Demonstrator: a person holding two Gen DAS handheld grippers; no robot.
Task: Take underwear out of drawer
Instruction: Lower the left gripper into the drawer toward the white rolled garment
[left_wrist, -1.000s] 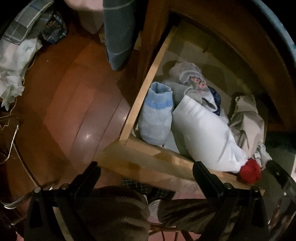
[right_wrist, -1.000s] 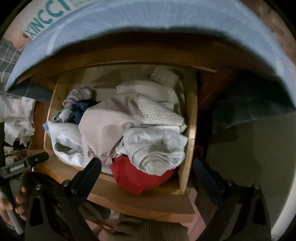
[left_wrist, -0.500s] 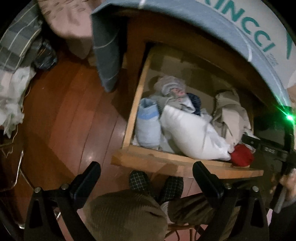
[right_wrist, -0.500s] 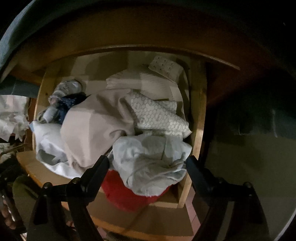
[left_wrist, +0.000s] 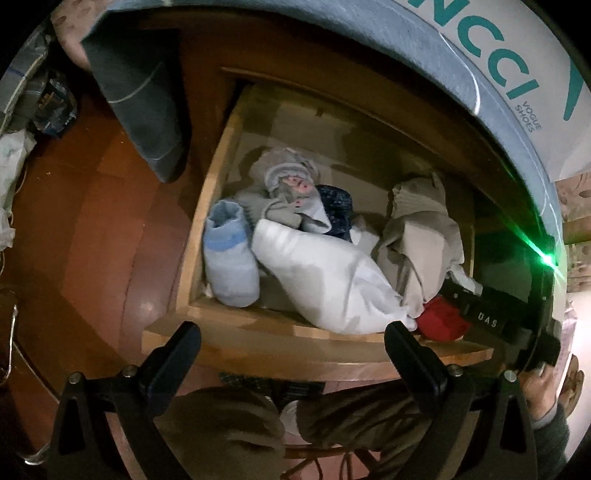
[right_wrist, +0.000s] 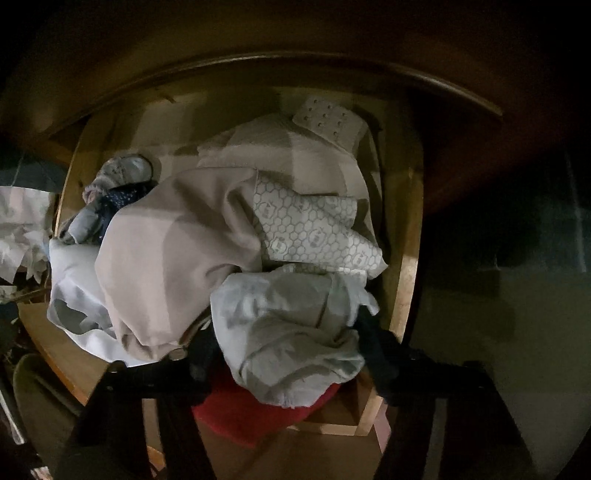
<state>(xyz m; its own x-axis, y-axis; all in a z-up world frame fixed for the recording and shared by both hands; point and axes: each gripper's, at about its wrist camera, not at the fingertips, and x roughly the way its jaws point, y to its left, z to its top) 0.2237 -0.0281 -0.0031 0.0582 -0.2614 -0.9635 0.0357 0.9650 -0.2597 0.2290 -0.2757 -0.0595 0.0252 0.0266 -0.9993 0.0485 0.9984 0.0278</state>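
An open wooden drawer holds piled clothes. In the right wrist view my right gripper is open, with its fingers on either side of a crumpled light grey underwear piece at the drawer's front right. That piece lies on a red garment. A beige cloth and a honeycomb-print piece lie behind it. My left gripper is open and empty, held above the drawer's front edge. The right gripper's body shows at the right of the left wrist view.
A light blue sock roll, a white bundle and grey socks fill the drawer's left side. A wooden floor lies to the left. A blue shoe bag sits on top of the furniture. The person's knees are below.
My right gripper moved down into the drawer and now straddles the light grey underwear. My left gripper pulled back and up, so the drawer looks smaller.
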